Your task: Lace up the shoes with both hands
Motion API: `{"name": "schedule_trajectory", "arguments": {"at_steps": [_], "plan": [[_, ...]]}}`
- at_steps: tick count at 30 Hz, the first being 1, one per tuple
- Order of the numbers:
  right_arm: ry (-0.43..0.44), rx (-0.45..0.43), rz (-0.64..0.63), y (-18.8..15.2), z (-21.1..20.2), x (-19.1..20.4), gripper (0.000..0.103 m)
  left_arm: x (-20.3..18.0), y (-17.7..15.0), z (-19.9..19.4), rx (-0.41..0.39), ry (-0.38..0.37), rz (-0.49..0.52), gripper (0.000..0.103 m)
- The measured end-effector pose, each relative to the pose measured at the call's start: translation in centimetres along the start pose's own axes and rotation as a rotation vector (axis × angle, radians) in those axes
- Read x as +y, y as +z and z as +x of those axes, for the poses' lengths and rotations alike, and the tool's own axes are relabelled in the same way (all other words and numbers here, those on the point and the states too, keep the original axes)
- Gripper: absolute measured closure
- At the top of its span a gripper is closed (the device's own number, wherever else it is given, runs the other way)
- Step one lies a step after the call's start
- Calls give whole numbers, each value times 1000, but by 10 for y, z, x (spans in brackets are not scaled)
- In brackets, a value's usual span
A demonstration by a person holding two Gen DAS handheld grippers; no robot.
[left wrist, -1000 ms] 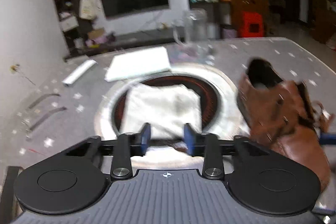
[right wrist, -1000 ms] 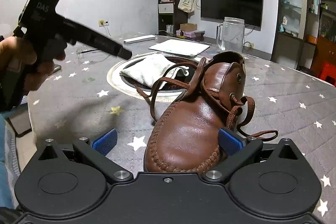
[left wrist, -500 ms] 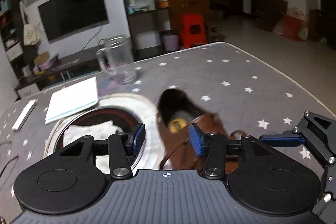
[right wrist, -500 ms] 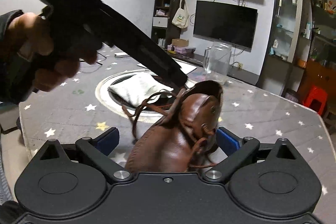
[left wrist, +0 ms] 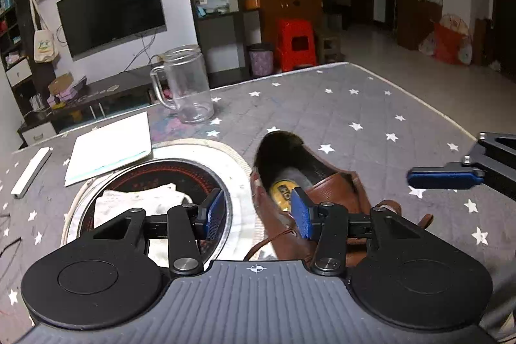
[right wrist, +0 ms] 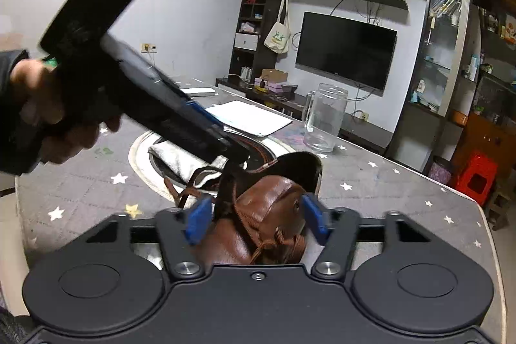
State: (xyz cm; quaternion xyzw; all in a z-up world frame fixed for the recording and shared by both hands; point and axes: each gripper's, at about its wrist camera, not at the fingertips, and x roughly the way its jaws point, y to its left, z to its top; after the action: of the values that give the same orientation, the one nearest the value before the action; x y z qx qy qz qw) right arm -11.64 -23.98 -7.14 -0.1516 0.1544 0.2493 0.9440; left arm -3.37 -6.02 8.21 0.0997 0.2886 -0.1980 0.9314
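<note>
A brown leather shoe [left wrist: 325,186] lies on the star-printed table, heel opening away from me, its brown lace [left wrist: 267,242] loose. My left gripper [left wrist: 258,213] is open just over the shoe's left side, its right pad [left wrist: 300,213] in front of the leather. In the right wrist view a hand holds that left gripper [right wrist: 237,155] with its tip at the shoe's tongue. My right gripper [right wrist: 256,218] is open and straddles the front of the shoe [right wrist: 267,208], one pad on each side. One right finger [left wrist: 445,178] shows clear of the shoe.
A clear glass mug [left wrist: 185,86] stands behind the shoe. A white sheet [left wrist: 109,147] and a white bar [left wrist: 30,173] lie at the left. A round inset burner [left wrist: 180,170] holds a white cloth [left wrist: 142,202]. The table edge [left wrist: 419,105] runs along the right.
My left gripper has swung right, from over the white cloth to the shoe, and opened a little wider. The right gripper's fingers have drawn closer together around the shoe's front.
</note>
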Motion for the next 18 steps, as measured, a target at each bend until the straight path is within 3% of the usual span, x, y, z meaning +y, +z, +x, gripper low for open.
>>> {"name": "schedule_trajectory", "arguments": {"at_steps": [2,5,16,18], "plan": [[5,4,-23,4,8,0,50,2,-1,0,-8,-9,-9,55],[32,16,-50,8,18,2,67,7,-4,1,-28,-28,-24,55],[99,97,-116,15,53,14,87,18,-13,2,-55,-60,-67,55],[109,106,-119,14,56,15,96,19,-14,3,-56,-59,-67,55]]}}
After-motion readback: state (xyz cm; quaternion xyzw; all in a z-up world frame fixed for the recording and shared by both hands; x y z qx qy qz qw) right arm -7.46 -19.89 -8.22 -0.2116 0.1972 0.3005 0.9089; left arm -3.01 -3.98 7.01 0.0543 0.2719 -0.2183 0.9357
